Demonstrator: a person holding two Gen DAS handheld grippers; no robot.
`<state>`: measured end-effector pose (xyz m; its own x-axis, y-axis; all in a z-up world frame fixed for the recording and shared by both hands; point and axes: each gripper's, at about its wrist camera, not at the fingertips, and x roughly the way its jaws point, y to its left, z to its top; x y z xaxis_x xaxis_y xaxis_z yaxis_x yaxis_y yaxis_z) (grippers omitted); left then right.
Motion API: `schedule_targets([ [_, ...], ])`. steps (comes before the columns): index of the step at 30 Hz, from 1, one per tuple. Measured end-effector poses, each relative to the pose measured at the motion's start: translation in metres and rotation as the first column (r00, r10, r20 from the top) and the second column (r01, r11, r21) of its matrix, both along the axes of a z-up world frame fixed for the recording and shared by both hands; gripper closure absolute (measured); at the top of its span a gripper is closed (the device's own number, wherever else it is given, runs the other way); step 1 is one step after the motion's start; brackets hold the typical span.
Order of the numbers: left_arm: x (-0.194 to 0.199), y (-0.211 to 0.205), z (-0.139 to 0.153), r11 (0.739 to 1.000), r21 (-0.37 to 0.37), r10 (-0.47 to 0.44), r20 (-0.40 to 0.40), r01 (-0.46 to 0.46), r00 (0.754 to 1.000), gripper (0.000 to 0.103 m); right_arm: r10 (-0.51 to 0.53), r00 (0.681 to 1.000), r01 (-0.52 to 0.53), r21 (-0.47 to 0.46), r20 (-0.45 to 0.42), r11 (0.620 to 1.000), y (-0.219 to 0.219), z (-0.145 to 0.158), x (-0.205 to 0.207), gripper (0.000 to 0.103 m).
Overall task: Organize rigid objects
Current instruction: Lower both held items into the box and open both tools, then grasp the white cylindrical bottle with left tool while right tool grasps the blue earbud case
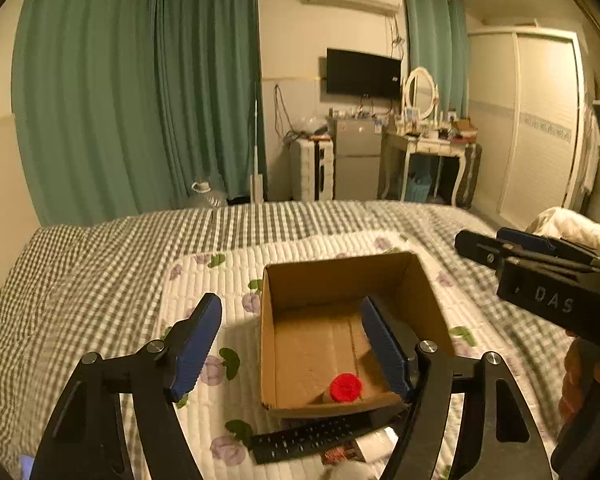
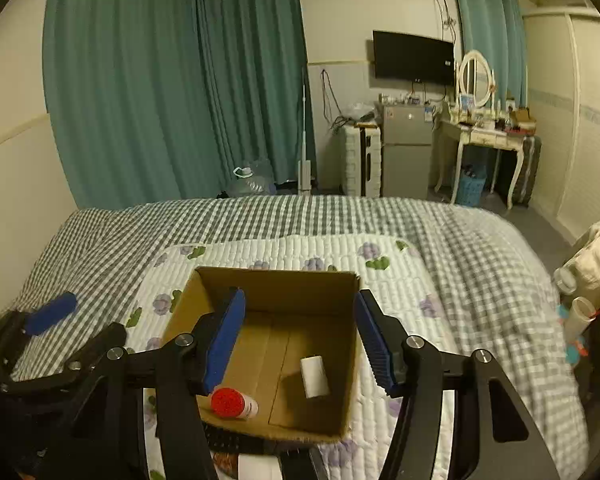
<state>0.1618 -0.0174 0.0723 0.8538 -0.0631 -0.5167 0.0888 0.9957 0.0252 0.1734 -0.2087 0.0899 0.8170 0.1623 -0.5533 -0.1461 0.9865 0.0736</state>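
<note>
An open cardboard box sits on a floral quilted mat on the bed. Inside it lie a red-capped bottle near the front wall and a small white cylinder. My left gripper is open and empty, its right finger over the box, its left finger outside. My right gripper is open and empty above the box. The right gripper also shows in the left wrist view at the right. A black remote control lies in front of the box.
The bed has a grey checked cover. A small white item lies by the remote. White bottles and cloth lie at the bed's right edge. Beyond the bed stand green curtains, a fridge and a dressing table.
</note>
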Motion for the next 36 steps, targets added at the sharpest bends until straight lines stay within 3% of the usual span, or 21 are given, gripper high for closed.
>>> schedule_targets([
  [6,-0.056,0.008,0.044,1.0,-0.004,-0.003,0.065,0.003,0.998,0.017,-0.013,0.999,0.015,-0.043,0.044,0.999,0.001,0.04,-0.066,0.014],
  [12,-0.085,0.016,0.04,1.0,-0.016,0.012,0.057,-0.011,0.998,0.016,-0.079,0.995,0.082,-0.051,0.065,0.995,-0.006,0.048,-0.121,0.0],
  [17,-0.096,0.021,-0.003,0.999,-0.03,-0.023,0.003,0.023,1.0,0.016,-0.108,0.994,0.109,-0.057,0.015,0.992,-0.004,0.016,-0.144,0.0],
  [26,-0.078,0.013,-0.116,1.0,0.01,-0.026,-0.172,0.028,0.985,0.016,-0.159,0.974,0.152,-0.054,-0.162,0.987,-0.009,-0.102,-0.132,0.0],
  [31,-0.073,0.001,-0.18,0.998,0.039,-0.03,-0.279,0.042,0.96,0.016,-0.158,0.966,0.144,-0.081,-0.204,0.986,-0.012,-0.139,-0.121,0.0],
  [36,-0.066,-0.012,-0.214,0.998,0.011,-0.052,-0.323,0.059,0.945,0.017,-0.183,0.946,0.172,-0.063,-0.266,0.983,-0.019,-0.164,-0.114,0.0],
])
